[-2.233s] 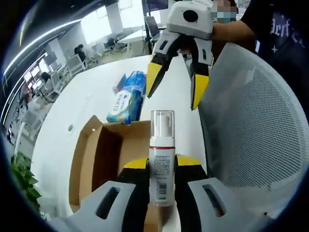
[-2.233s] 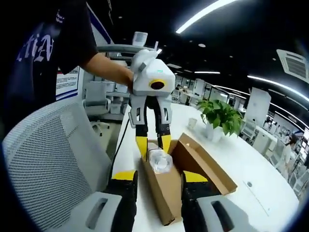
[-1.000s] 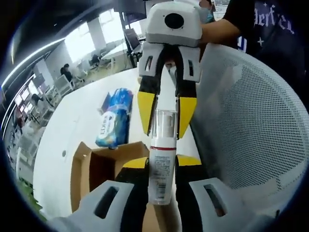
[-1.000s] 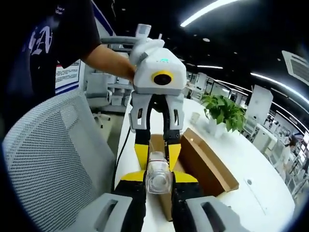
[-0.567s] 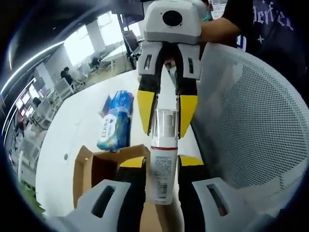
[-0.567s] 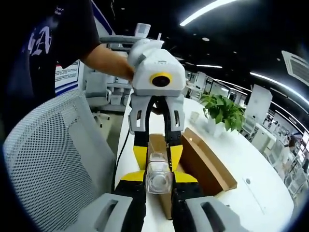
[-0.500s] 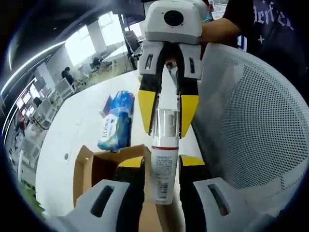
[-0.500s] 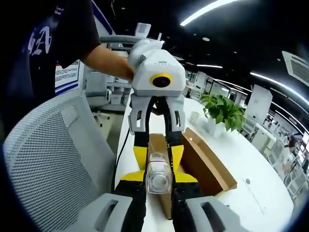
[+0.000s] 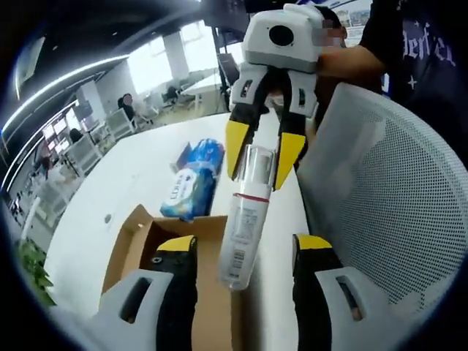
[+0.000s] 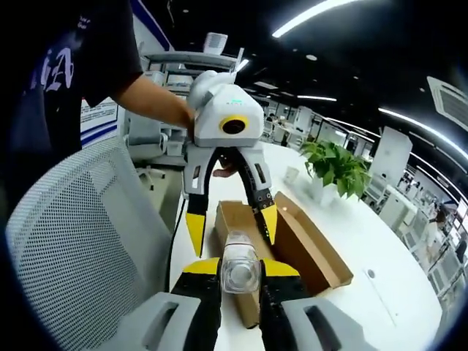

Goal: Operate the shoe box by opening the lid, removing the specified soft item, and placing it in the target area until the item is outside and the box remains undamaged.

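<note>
right gripper (image 10: 228, 272) is clamped on the foam pump bottle (image 9: 245, 219); left gripper (image 9: 245, 252) jaws stand wide. carry the bottle clear of the open shoe box (image 10: 292, 241), keeping it level.

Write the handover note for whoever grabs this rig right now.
Left hand-held gripper: open, jaws either side of the bottle's base, not touching it.
Right hand-held gripper: shut on the bottle at its cap end, in the air by the box.
Done: box lid open, box on the table; wipes pack lies outside, beyond it.
Left: set the bottle down; the target area is not identifiable.
</note>
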`<state>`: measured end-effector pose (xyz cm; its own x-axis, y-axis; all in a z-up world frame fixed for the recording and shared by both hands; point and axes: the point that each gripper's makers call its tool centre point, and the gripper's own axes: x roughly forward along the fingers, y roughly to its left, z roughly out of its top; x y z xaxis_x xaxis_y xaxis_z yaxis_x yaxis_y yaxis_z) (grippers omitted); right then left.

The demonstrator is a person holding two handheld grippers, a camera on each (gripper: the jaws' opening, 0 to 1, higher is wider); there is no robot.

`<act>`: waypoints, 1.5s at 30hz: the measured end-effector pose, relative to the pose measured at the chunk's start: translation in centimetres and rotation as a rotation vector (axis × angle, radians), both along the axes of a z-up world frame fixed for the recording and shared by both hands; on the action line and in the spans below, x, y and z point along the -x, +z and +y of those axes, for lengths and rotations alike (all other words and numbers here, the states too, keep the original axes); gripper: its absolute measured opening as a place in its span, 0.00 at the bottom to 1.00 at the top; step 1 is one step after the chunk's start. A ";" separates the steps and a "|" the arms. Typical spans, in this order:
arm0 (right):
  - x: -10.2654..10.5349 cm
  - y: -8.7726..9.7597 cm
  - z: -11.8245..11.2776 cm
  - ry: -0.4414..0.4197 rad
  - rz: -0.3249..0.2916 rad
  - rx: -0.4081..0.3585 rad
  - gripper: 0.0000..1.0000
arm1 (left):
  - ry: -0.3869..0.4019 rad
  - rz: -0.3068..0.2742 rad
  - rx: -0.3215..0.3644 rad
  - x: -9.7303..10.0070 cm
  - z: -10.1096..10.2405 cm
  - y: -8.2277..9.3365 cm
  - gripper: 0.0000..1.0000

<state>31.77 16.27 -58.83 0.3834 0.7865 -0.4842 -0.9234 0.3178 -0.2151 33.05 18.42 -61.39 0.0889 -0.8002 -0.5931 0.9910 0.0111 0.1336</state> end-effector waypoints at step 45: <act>-11.2 2.0 -10.5 0.058 -0.024 0.358 0.14 | 0.555 0.044 0.190 -0.3 9.0 1.3 0.93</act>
